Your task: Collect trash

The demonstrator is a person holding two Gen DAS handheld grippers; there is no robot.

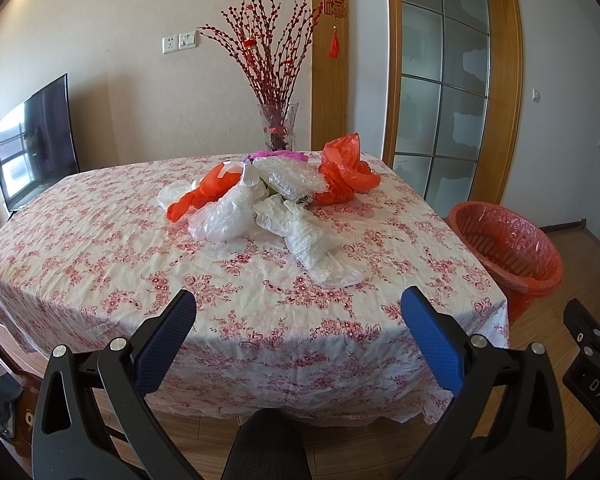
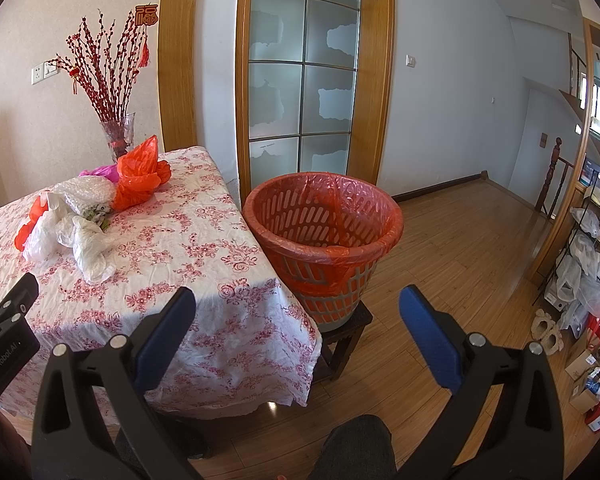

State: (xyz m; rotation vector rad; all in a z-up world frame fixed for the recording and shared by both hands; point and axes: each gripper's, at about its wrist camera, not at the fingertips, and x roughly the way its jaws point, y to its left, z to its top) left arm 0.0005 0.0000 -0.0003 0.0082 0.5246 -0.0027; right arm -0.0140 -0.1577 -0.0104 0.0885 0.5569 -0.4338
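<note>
Both jaws wide, empty; trash bags [image 1: 260,200] well ahead, basket [image 2: 324,240] right.

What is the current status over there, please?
Left hand-held gripper and right hand-held gripper open, empty. Crumpled white and orange plastic bags piled on floral-clothed table. Orange-lined plastic basket beside table, nothing blocking.

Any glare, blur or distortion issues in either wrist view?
Left wrist view: strong fisheye bowing of the floral-cloth table edge, window glare on the black TV screen, white plastic bags sharp. Right wrist view: door frame curves, orange-lined slatted bin crisp, bright window at the right edge looks overexposed.
</note>
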